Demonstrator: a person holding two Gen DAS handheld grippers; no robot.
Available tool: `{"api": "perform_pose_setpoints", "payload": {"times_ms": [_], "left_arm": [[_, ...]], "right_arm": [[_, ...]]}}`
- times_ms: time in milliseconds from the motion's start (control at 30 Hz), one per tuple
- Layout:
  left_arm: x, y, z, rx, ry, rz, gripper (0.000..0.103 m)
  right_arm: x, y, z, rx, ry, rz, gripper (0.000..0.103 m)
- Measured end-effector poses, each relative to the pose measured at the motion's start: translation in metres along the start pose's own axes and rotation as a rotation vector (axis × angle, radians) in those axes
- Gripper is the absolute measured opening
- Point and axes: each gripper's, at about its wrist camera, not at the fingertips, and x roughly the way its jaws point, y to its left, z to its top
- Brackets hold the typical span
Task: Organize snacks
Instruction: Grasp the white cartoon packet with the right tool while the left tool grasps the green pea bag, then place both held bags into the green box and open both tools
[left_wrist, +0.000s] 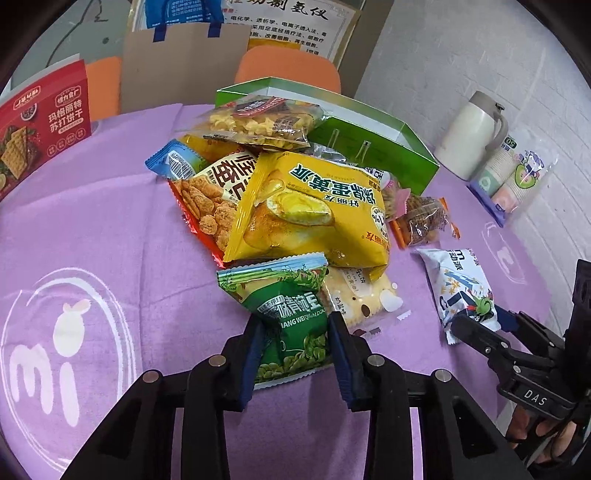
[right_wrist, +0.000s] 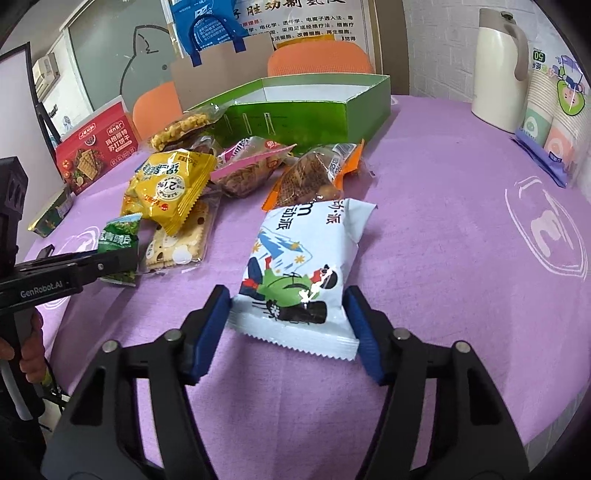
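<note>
Left gripper (left_wrist: 295, 350) pinches the green pea packet (left_wrist: 291, 325) at the near edge of the snack pile; right gripper (right_wrist: 288, 325) brackets the white packet (right_wrist: 303, 269) (pads apparently touching) on the purple table (right_wrist: 443, 258), green box (right_wrist: 314, 107) behind

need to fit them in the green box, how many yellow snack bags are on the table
1 for certain: the big yellow bag on top of the pile. A second yellow corner shows under the clear corn-snack bag; others may be buried.

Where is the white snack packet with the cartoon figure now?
The white snack packet lies on the purple tablecloth, between the right gripper's open fingers, in front of the orange-edged packet.
</note>
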Motion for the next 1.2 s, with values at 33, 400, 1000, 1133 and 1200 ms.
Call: {"api": "perform_pose_setpoints", "payload": {"times_ms": [33,400,1000,1133,1200], "left_arm": [[-0.002,-0.001,-0.002,-0.002,0.0,-0.005,0.033],[-0.068,-0.027,0.009,0.059,-0.135,-0.089,0.033],[-0.075,-0.084,0.108,0.176,-0.239,-0.117,0.033],[-0.051,-0.085,0.142,0.153,-0.225,-0.122,0.033],[-0.034,-0.082,0.161,0.128,-0.206,-0.127,0.033]], "right_arm": [[-0.002,-0.002,0.0,0.008,-0.002,0.005,0.057],[-0.039,0.002,0.017,-0.03,-0.088,0.06,0.011],[-0.075,0.0,0.115,-0.085,-0.328,0.089,0.004],[-0.056,0.002,0.148,-0.125,-0.356,0.08,0.004],[-0.037,0.001,0.164,-0.131,-0.342,0.074,0.004]]}}
